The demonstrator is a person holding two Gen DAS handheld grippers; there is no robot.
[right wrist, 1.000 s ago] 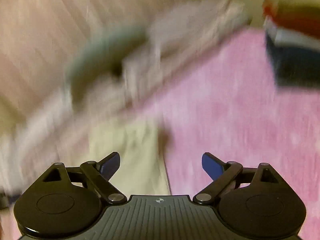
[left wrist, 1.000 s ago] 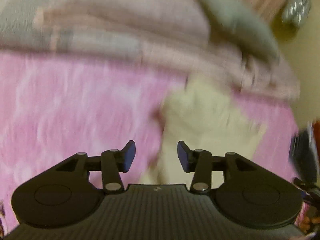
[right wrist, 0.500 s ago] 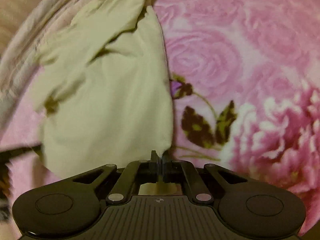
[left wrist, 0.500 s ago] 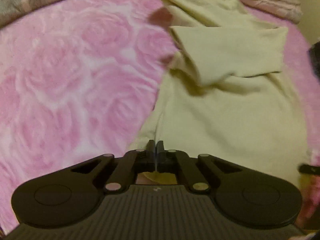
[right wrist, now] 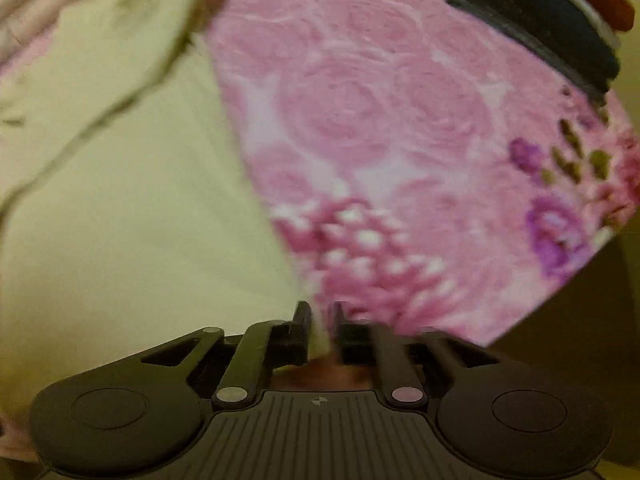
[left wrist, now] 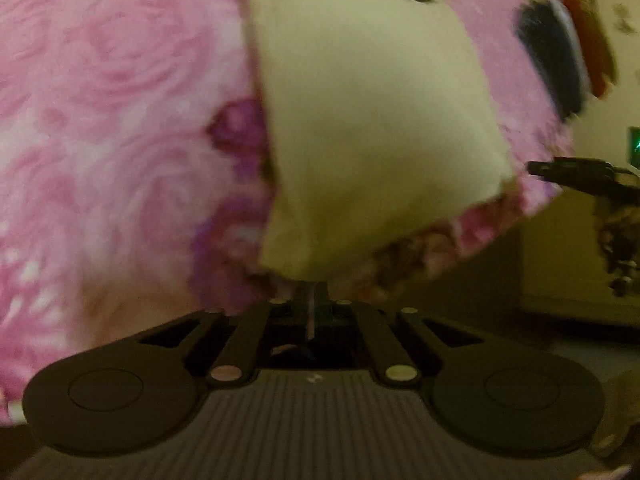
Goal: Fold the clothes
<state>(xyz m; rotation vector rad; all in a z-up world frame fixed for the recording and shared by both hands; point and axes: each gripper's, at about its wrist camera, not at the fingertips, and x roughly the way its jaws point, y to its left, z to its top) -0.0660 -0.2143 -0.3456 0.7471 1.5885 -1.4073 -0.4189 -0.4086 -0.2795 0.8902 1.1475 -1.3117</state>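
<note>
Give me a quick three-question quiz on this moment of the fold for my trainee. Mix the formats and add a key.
1. True or false: the left gripper is shut at a corner of the cream garment.
2. The garment lies on: A) a bare wooden table, B) a pink rose-print blanket, C) a grey carpet.
3. Fill in: in the right wrist view, the stack of folded clothes sits to the garment's ____.

Key: 1 true; 2 B; 3 right.

From my feed it's mostly that pink rose-print blanket (right wrist: 384, 120) – purple flowers near its edge – plus a stack of dark folded stuff (right wrist: 536, 20) at the far corner.
</note>
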